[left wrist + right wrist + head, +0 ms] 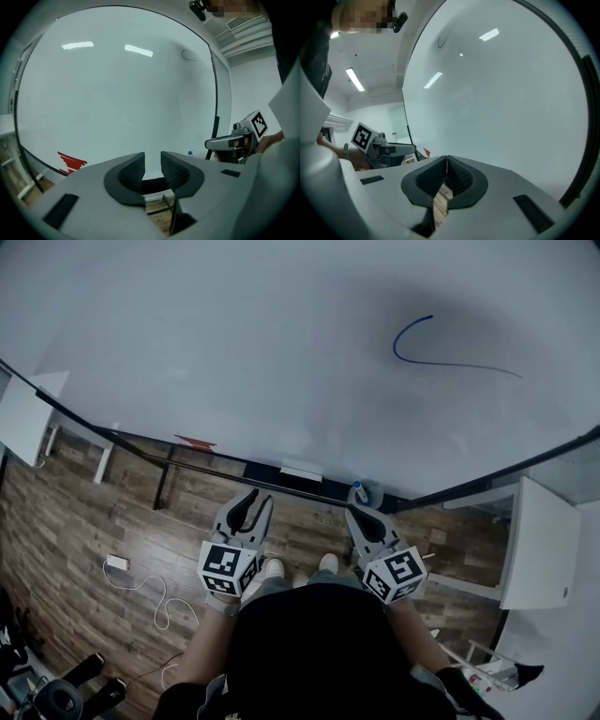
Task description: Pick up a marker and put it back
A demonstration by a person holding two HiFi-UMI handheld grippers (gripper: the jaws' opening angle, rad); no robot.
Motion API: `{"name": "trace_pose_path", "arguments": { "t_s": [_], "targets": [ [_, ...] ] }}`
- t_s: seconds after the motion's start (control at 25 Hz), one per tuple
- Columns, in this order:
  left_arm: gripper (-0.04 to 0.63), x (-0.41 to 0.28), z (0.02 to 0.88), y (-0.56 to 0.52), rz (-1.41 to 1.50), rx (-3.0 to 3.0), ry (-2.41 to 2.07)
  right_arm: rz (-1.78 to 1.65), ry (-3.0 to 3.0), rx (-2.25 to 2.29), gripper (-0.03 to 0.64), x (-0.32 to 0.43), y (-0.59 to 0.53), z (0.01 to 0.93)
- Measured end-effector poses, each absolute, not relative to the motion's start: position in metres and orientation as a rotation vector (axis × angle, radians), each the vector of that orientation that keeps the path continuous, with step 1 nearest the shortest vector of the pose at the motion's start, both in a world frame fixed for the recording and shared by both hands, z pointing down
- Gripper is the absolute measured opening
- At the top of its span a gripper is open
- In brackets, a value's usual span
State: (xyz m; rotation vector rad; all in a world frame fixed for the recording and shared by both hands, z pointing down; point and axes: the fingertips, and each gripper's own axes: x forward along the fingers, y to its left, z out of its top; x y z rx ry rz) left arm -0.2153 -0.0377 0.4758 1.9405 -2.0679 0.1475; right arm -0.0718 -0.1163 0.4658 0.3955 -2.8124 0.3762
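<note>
Head view: a person is standing before a whiteboard [281, 352] that is bearing a curved blue line [422, 348], and is holding both grippers low over the wooden floor [141, 531]. The left gripper [255, 498] [152, 164] is pointing at the board's lower edge with its jaws parted and nothing lying between them. The right gripper [354, 512] [446, 164] is keeping its jaws pressed together at the tips, gripping nothing. The marker [359, 491] [190, 152], showing a blue cap, is sitting at the board's lower edge just beyond the right gripper's tips; whether the two are touching cannot be told. A red print [195, 441] [70, 161] is showing on the board to the left of the left gripper. A white cable [141, 582] is lying on the floor well to the left.
</note>
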Motion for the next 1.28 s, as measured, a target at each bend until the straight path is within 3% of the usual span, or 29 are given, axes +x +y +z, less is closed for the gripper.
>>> {"name": "trace_pose_path", "arguments": {
  "t_s": [0.6, 1.28],
  "targets": [
    [0.100, -0.224, 0.475, -0.007, 0.169, 1.886, -2.091, 0.313, -2.830, 0.189, 0.028, -0.117, -0.099, 0.461],
    [0.095, -0.218, 0.475, -0.016, 0.172, 1.948, -2.058, 0.284, -2.817, 0.217, 0.028, -0.112, -0.100, 0.462]
  ]
}}
